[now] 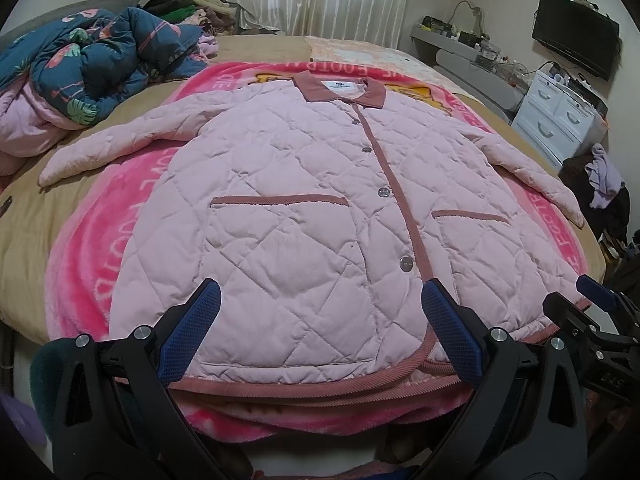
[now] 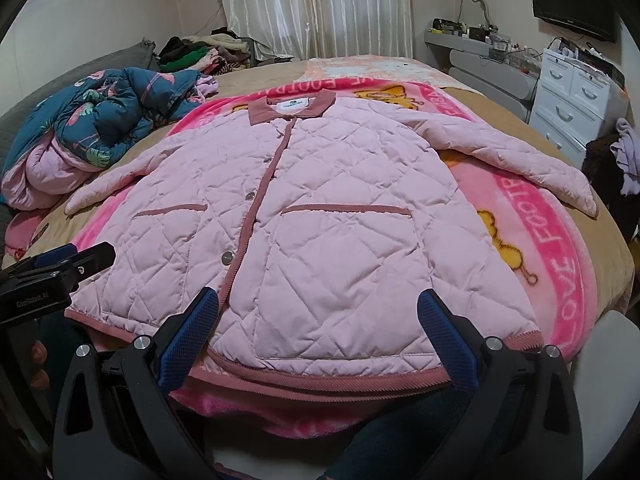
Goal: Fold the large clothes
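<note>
Left wrist view: the left tool (image 1: 320,336) hovers with its blue-padded fingers (image 1: 192,332) spread wide apart, gripping nothing, above the hem of the pale pink quilted jacket with dusty-rose corduroy trim (image 1: 304,200). The jacket lies flat and buttoned straight ahead of the tool, sleeves spread, on a bright pink fleece blanket (image 1: 80,256) covering the bed. The right tool (image 1: 592,312) shows at the right edge.

Right wrist view: the right tool (image 2: 318,334) is likewise wide apart and empty over the jacket's (image 2: 320,208) hem. A crumpled navy floral duvet (image 2: 108,116) sits far left.
</note>
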`<state>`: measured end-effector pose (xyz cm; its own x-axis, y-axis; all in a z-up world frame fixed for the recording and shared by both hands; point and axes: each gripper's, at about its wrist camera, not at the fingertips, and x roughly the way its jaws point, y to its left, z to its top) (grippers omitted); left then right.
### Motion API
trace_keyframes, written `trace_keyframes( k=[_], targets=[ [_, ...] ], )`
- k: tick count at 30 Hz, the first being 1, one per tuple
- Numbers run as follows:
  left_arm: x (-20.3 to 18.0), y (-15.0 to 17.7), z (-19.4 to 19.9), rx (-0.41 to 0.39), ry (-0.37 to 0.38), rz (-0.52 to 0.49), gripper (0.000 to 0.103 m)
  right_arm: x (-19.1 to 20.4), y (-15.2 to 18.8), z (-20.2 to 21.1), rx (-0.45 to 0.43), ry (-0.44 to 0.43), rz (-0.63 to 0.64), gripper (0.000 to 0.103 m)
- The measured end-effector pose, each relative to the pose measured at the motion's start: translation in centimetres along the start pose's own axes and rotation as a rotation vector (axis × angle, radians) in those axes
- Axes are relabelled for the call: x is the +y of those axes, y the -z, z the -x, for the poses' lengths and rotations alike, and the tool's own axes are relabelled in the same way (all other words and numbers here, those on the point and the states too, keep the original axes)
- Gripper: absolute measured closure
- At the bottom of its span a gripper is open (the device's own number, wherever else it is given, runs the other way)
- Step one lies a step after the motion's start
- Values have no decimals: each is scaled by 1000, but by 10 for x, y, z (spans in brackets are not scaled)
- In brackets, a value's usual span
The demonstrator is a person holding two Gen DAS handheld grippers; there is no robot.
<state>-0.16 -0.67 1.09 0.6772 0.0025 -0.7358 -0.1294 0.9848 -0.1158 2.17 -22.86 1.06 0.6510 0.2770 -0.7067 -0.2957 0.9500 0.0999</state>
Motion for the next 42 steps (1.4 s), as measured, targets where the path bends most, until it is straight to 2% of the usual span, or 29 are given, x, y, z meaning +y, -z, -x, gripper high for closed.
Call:
trace_keyframes(
  k=[30,42],
  targets=[
    [-2,-1,1,-3,2,-3,9,-2,0,-2,3,-2,-1,4],
    [-10,-17,-8,10,-4,-21,9,-5,-13,-6,5,-13,-5,4]
  ],
)
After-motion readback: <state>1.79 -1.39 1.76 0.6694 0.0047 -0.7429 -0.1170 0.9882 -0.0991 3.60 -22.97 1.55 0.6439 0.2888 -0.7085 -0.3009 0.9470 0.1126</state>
